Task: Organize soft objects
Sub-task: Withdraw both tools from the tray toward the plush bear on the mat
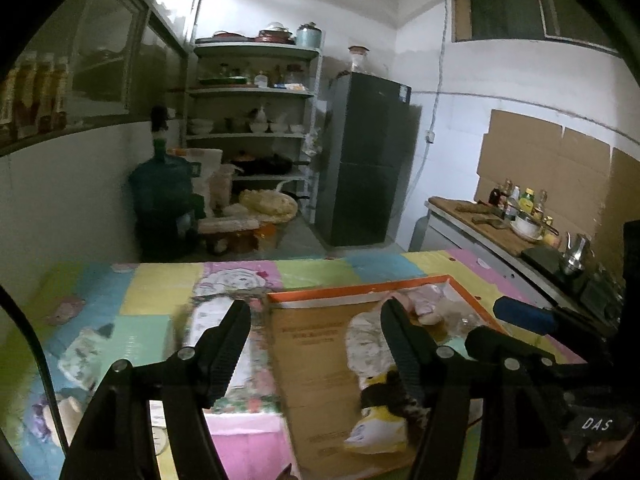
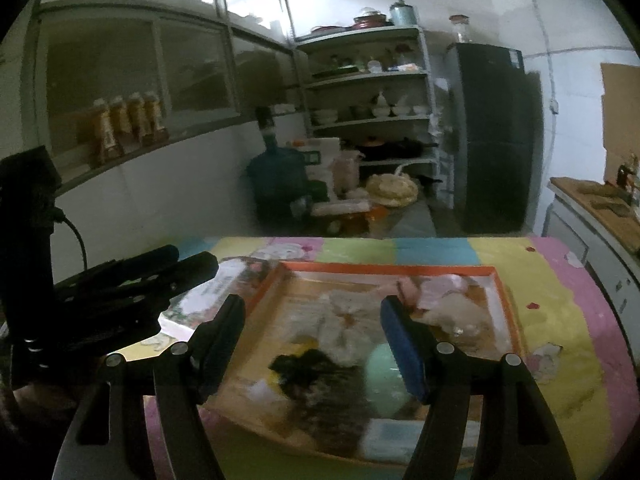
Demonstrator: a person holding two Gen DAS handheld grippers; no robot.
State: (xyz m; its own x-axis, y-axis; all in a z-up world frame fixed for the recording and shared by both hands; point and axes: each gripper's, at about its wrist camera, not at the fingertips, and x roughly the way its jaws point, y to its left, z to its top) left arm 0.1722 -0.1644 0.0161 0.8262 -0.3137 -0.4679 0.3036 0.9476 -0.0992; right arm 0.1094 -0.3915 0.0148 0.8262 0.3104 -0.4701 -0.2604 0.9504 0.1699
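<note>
Soft toys (image 2: 348,328) lie in the orange-rimmed box (image 2: 384,269) at frame centre, both left tongs (image 1: 316,344) and right tongs (image 2: 312,340) released, hovering above.

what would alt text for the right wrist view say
The open right gripper hovers over a shallow orange-rimmed cardboard box on a pastel patchwork cloth, holding soft items: a white flower plush, a dark furry toy and a mint ball. The left gripper sits at left.
</note>
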